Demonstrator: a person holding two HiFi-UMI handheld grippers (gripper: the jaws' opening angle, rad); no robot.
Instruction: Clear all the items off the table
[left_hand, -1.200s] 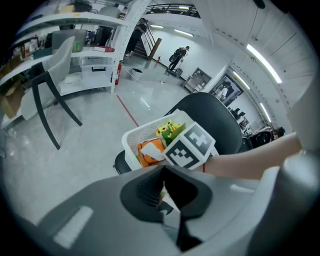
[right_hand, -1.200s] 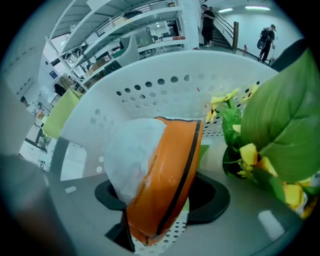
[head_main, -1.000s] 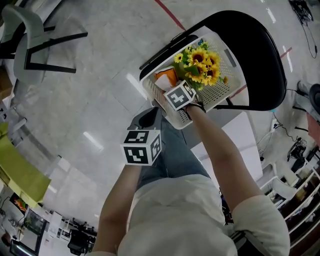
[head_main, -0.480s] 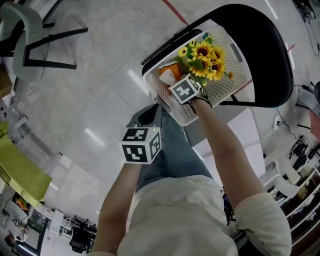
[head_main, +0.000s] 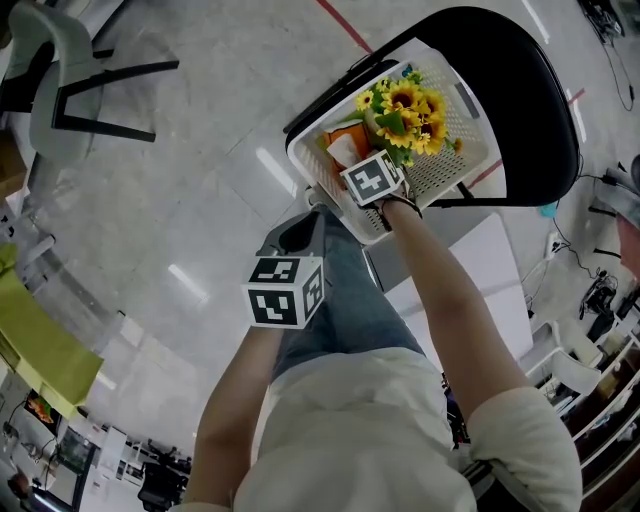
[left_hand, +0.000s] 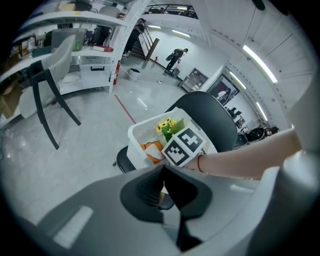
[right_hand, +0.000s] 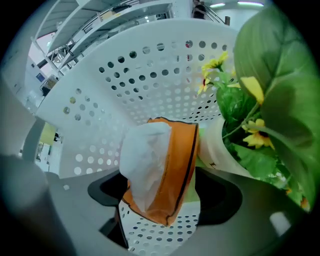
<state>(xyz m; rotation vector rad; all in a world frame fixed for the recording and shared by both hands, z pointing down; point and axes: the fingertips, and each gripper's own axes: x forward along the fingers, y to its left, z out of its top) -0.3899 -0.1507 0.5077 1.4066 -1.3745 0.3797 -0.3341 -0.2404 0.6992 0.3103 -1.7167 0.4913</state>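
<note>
Right gripper (right_hand: 165, 195): jaws just been opening, apart around the orange soft tissue pack (right_hand: 170, 165), which sits inside the white perforated plastic basket (right_hand: 150, 80) beside a yellow sunflower bunch (right_hand: 270, 100). Left gripper (left_hand: 163, 175) closed, empty. Tabletop unseen, so what remains is unknown.

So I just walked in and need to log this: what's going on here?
A person is putting items into a white basket on a black chair. The right gripper reaches down into the basket with an orange tissue pack between its jaws. They have just been opening, so it looks like a drop-off. Sunflowers already lie in the basket. The left gripper is shut and empty, held aside.
</note>
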